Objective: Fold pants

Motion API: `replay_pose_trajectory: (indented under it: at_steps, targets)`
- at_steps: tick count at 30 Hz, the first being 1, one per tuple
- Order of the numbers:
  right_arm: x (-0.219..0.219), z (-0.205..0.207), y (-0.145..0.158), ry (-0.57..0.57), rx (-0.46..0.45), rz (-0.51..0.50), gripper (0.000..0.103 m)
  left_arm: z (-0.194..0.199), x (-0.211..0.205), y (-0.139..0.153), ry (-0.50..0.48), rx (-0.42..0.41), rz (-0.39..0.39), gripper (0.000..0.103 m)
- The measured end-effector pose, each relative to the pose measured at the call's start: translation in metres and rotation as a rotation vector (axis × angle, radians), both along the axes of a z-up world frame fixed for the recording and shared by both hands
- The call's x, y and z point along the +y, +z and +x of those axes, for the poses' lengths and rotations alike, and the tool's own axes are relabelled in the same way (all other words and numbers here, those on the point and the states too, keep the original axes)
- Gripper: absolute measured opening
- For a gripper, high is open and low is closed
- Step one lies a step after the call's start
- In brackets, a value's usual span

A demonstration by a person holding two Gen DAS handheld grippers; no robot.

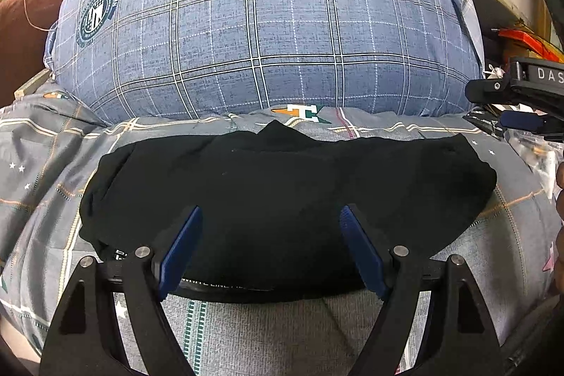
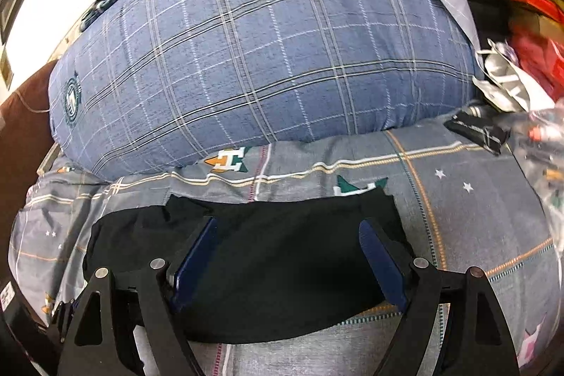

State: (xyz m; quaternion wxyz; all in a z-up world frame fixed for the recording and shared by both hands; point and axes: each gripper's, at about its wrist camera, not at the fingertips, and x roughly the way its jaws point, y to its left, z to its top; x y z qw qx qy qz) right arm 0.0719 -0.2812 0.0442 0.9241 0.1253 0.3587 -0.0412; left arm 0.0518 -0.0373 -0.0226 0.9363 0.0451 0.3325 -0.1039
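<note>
Black pants (image 1: 282, 185) lie folded into a compact wide bundle on the grey patterned bedsheet (image 1: 38, 171). My left gripper (image 1: 271, 214) is open, its blue pads spread over the near part of the bundle, holding nothing. In the right wrist view the same pants (image 2: 282, 249) lie under my right gripper (image 2: 289, 228), which is also open and empty, its fingers wide apart above the cloth. The right gripper also shows at the right edge of the left wrist view (image 1: 521, 101), beyond the pants' right end.
A big blue plaid pillow (image 1: 261, 23) fills the back of the bed just behind the pants. A brown cushion (image 1: 17, 34) is at the left. Clutter with red items (image 2: 535, 51) and plastic wrap (image 2: 543, 143) sits at the right.
</note>
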Motion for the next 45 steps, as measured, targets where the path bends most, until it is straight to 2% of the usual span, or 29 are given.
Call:
replay_pose_trajectory:
  at_steps: [5,11,16,18,21,24,29,32,34,36,39,42,44,45]
  targets:
    - [0.007,0.001,0.002,0.014,0.002,-0.021,0.083,-0.007,-0.007,0.001,-0.029,0.005,-0.012,0.08]
    - [-0.001,-0.001,0.006,0.016,0.0,0.005,0.083,-0.011,-0.032,0.004,-0.097,0.012,0.023,0.08]
    - [-0.043,-0.007,0.02,0.043,-0.033,0.131,0.083,-0.006,-0.07,0.012,-0.208,0.049,0.022,0.08]
    - [-0.07,-0.007,0.019,0.028,-0.027,0.204,0.083,-0.002,-0.098,0.013,-0.294,0.086,0.017,0.08]
    - [-0.116,-0.009,0.008,-0.063,0.003,0.293,0.083,0.0,-0.141,0.009,-0.393,0.106,0.066,0.08]
    - [-0.143,-0.009,-0.003,-0.139,0.039,0.308,0.083,-0.001,-0.183,0.001,-0.482,0.098,0.149,0.08]
    - [-0.171,-0.01,-0.02,-0.167,0.082,0.403,0.078,-0.006,-0.228,-0.014,-0.582,0.117,0.225,0.078]
    - [-0.18,-0.01,-0.03,-0.186,0.111,0.448,0.078,-0.008,-0.242,-0.021,-0.632,0.146,0.247,0.068]
    - [-0.182,-0.009,-0.034,-0.189,0.121,0.476,0.076,-0.007,-0.251,-0.03,-0.657,0.179,0.264,0.055]
    - [-0.181,-0.007,-0.035,-0.181,0.122,0.491,0.075,-0.005,-0.258,-0.039,-0.663,0.206,0.282,0.049]
    - [-0.175,-0.007,-0.03,-0.179,0.114,0.454,0.075,-0.004,-0.26,-0.045,-0.65,0.197,0.271,0.047]
    - [-0.169,-0.009,-0.023,-0.169,0.09,0.422,0.075,0.0,-0.259,-0.045,-0.623,0.201,0.251,0.039]
    - [-0.166,-0.01,-0.018,-0.167,0.077,0.403,0.075,0.003,-0.259,-0.044,-0.619,0.214,0.234,0.029]
    - [-0.165,-0.01,-0.017,-0.163,0.072,0.397,0.075,0.004,-0.258,-0.042,-0.615,0.213,0.227,0.016]
